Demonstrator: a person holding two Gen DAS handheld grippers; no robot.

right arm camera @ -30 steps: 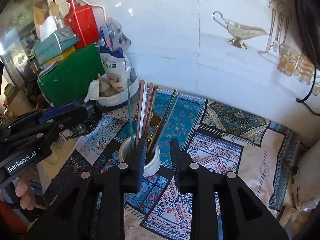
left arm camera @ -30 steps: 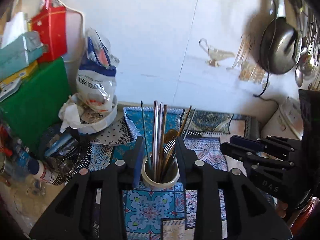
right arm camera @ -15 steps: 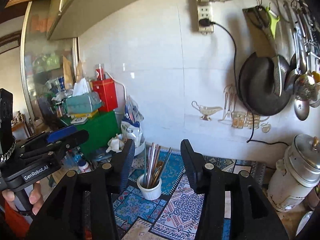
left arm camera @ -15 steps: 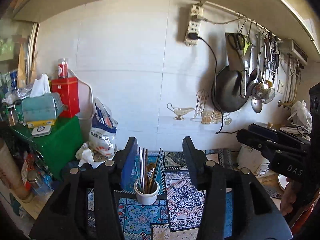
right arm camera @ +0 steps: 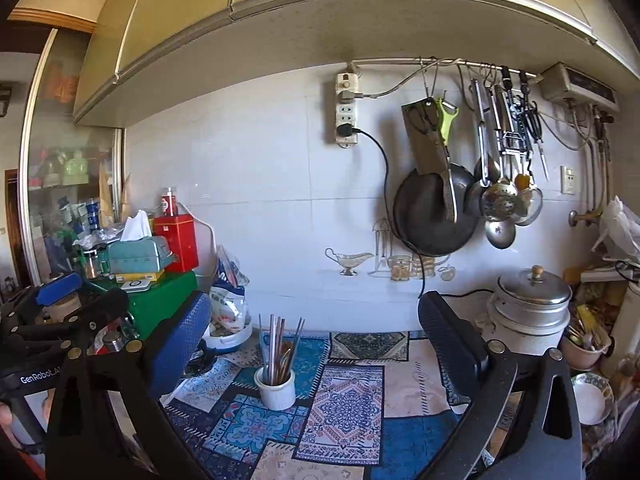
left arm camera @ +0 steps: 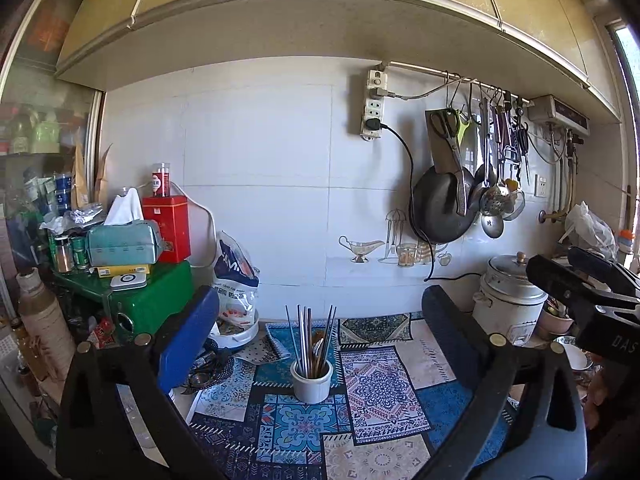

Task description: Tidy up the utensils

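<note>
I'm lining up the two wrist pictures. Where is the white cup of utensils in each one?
Left wrist view: the white cup stands low at centre, on the patterned mat, between the open fingers.
Right wrist view: the cup is low and left of centre, on the same mat.
Shared landmark: the black pan hanging on the wall.

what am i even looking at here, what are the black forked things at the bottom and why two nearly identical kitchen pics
Each picture comes from a fisheye camera mounted on a tool a person holds, one in each hand. The black prongs at the bottom are that tool's two fingers: the left hand-held gripper in one view, the right hand-held gripper in the other. Both are open and hold nothing. Each also shows at the edge of the other's view. Ahead, on a patterned mat, stands a white cup filled with chopsticks and other utensils. A rice cooker sits to the right, and pans and ladles hang on the wall.
</note>
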